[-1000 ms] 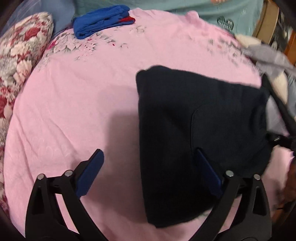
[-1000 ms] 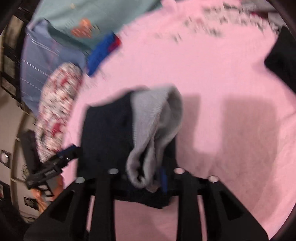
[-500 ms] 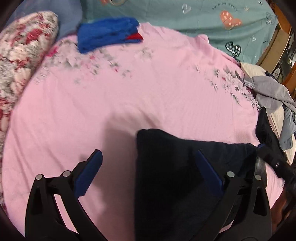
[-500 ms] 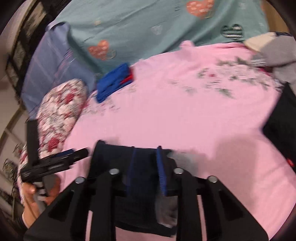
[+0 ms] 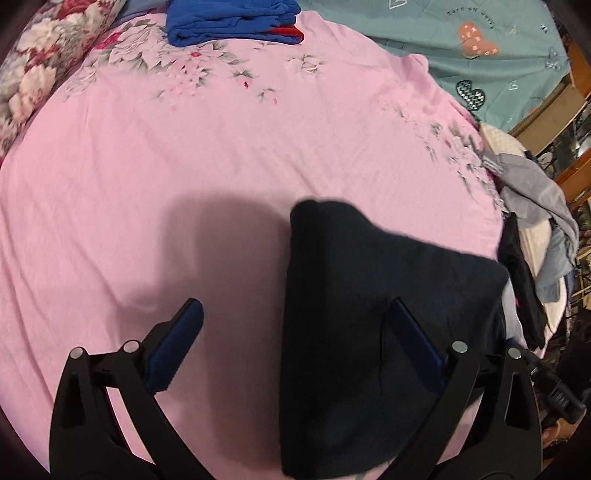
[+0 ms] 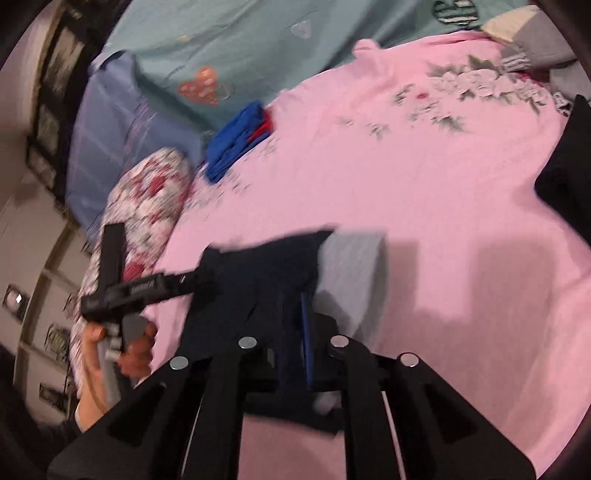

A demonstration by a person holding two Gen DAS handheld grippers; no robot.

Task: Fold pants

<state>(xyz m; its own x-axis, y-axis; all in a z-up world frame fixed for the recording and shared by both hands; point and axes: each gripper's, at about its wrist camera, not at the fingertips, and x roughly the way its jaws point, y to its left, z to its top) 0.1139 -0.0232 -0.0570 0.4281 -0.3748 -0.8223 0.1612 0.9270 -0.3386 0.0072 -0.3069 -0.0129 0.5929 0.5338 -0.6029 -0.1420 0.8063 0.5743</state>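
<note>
Left wrist view: left gripper [image 5: 295,347] with blue-padded black fingers, jaws wide apart, nothing pinched. Folded dark navy pants [image 5: 369,332] sit in the lower right of this view over the pink floral bedsheet [image 5: 184,147]; the right-hand pad [image 5: 413,347] overlaps the cloth, the left-hand pad is over bare sheet. Whether the pants rest flat on the sheet or hang off it isn't clear here. Far side: folded blue-and-red clothes stack [image 5: 232,18], red-and-white floral pillow [image 5: 33,74], teal heart-print blanket [image 5: 480,48]. Right edge: heap of grey and dark garments [image 5: 535,206].

Right wrist view: right gripper [image 6: 295,332] closing, jaws nearly together, pads pinching the pants' near edge. Only this view shows the pants' grey lining [image 6: 351,266] turned out beside the navy. It also shows the left gripper from outside, black body level across the frame, gripped by a hand [image 6: 129,347]; its tips are hidden behind the navy cloth. Frame is motion-blurred.
</note>
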